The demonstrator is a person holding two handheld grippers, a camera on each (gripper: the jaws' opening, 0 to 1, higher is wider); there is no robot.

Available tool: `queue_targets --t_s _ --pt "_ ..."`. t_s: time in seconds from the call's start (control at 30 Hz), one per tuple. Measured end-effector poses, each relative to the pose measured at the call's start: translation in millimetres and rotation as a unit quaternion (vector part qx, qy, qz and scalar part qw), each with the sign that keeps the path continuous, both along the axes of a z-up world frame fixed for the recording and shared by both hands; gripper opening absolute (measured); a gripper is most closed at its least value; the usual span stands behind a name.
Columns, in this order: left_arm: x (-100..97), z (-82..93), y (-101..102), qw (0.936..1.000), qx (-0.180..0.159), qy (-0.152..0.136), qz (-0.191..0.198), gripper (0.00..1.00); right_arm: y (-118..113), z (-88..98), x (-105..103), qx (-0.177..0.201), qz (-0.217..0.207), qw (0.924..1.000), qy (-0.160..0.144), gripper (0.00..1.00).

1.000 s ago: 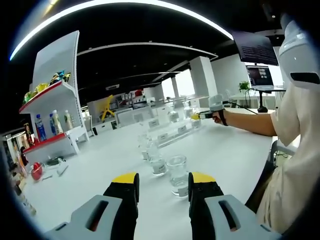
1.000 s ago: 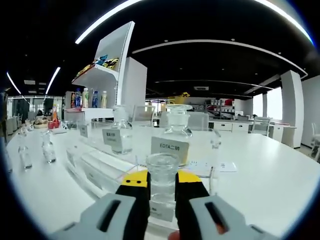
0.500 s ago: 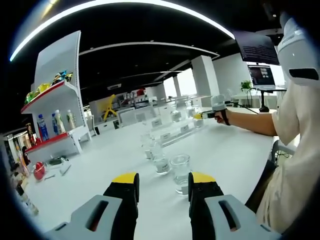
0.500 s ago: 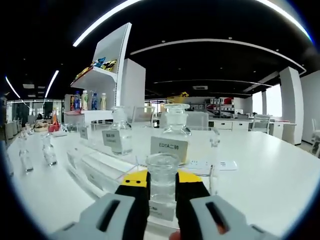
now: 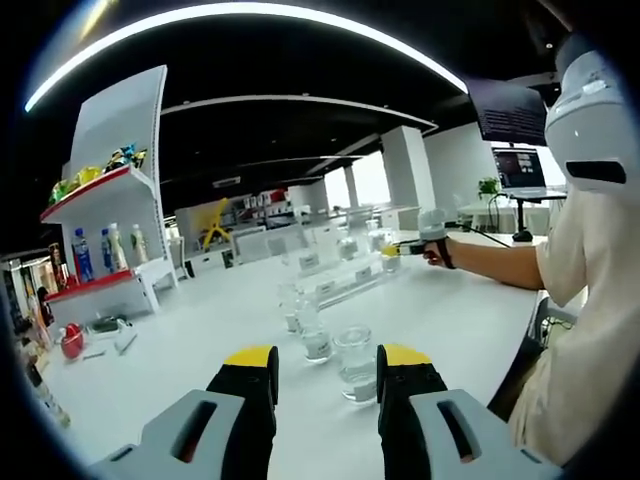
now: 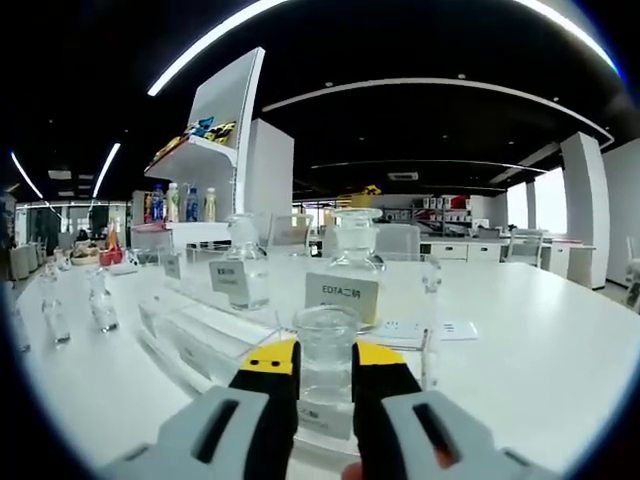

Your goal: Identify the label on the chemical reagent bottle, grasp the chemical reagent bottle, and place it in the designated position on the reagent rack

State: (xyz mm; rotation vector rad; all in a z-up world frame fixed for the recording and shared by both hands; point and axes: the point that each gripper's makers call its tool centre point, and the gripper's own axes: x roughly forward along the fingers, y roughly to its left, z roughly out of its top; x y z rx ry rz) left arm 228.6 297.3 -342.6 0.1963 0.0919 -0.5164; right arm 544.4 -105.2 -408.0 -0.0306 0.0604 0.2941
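Since the earlier frame the left view has drifted slightly; the bottles themselves sit unchanged. On the table [image 6: 560, 340], the rack [image 6: 205, 335] lies just ahead of the right gripper [image 6: 325, 362], whose jaws clamp an upright bottle [image 6: 326, 345]. The left gripper [image 5: 325, 362] hangs open, spare bottles [image 5: 355, 362] standing just beyond.

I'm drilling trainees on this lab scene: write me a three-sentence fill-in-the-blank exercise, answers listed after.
1. The right gripper is shut on a clear ____.
2. The label on the rack behind that bottle starts with the letters ____.
3. The left gripper has its jaws ____, with nothing between them.

Missing words: bottle; EDTA; open
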Motion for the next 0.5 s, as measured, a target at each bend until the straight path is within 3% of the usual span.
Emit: queue_targets --t_s 0.5 --pt "-1.0 5.3 0.9 1.0 -0.005 -0.007 0.001 0.4 2.2 0.1 -7.6 -0.02 0.009 0.9998 -0.001 0.29"
